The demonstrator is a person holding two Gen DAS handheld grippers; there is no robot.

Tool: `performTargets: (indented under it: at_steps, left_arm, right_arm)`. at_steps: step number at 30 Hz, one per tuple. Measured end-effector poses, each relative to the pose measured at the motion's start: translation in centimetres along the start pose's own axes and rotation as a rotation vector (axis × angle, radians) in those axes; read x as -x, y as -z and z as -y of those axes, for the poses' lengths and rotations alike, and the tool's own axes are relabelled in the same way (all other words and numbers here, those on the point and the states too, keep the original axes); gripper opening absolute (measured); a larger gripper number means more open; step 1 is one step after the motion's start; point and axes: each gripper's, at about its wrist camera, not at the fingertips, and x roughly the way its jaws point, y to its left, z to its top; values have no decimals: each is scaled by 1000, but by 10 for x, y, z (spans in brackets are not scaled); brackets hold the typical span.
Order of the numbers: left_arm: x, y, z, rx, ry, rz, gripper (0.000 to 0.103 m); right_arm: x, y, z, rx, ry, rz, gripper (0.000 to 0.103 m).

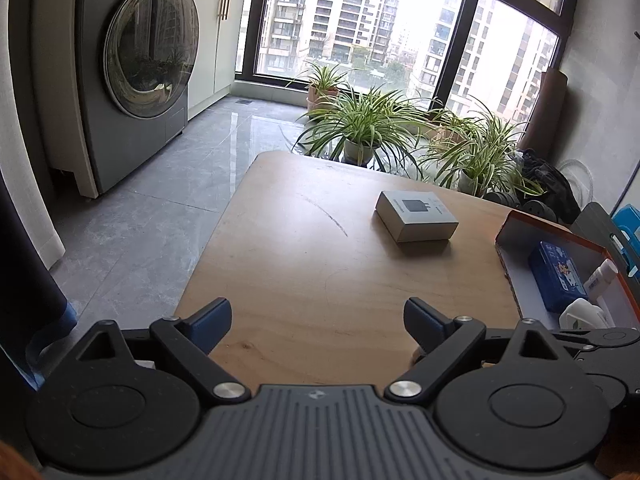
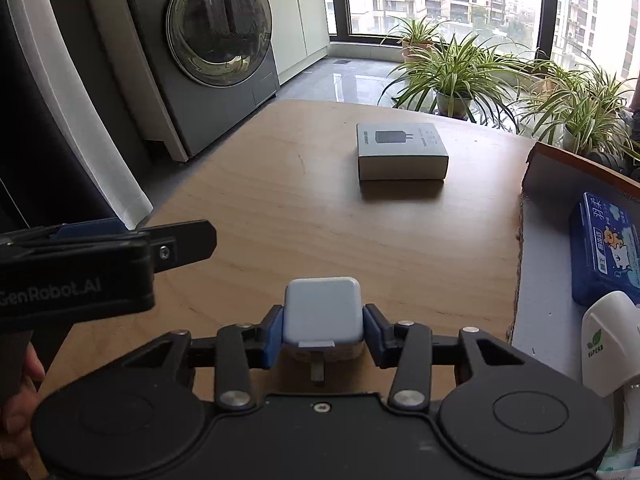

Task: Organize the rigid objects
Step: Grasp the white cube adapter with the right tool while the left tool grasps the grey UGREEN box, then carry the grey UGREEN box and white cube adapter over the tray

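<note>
nearest, the right gripper (image 2: 323, 334) is pinching a white charger (image 2: 322, 310) between its fingers, lifted off the wooden table (image 2: 280, 216), probably for stowing; the left gripper (image 1: 318, 322) is hovering spread wide and empty; right of the charger, the storage box (image 2: 536, 208) is gathering sorted items; beyond, the grey carton (image 2: 401, 151) is waiting.

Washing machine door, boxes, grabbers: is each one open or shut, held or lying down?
Washing machine: round door shut.
Gray box: closed, lying flat on the table.
White charger: held, prongs toward the camera.
Right gripper: shut on the white charger.
Left gripper: open, holding nothing.
Orange tray: open-topped.
Blue pack: lying inside the orange tray.
</note>
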Motion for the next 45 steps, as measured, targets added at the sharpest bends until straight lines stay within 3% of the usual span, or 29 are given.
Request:
performTargets:
  at_steps: [5,13,17,19,22,24,25,30,45]
  left_arm:
    - [-23,-17,13,-89,64,12,103]
    - [-86,-60,62,-46,99,2,103]
    - [-120,-68,94,-78,49,-26,103]
    - [-138,-70,107,-119,-34,-31,103]
    - [-163,-70,113,-166,-86,-99,103]
    - [-167,-66,106,-178,-84,-101,98]
    - [-164,-65,102,-174,-79,-83,94]
    - [-136,-64,90,-168,-64,-46,93]
    - [36,-24,69,-129,-28,104,93]
  right_arm:
    - [27,11,2,-4,11,55,51]
    - [62,36,14,-47,-38,90,51]
    - [71,46,14,-41,-51,98,51]
    - [74,50,13,-33,-62,100,51]
    - [78,54,16,-30,-64,105,51]
    - [81,55,19,-39,-64,114,51]
    - [83,55,21,-42,-61,123,51]
    - [93,55,29,-73,-50,155,51]
    - [165,80,25,-109,25,262,51]
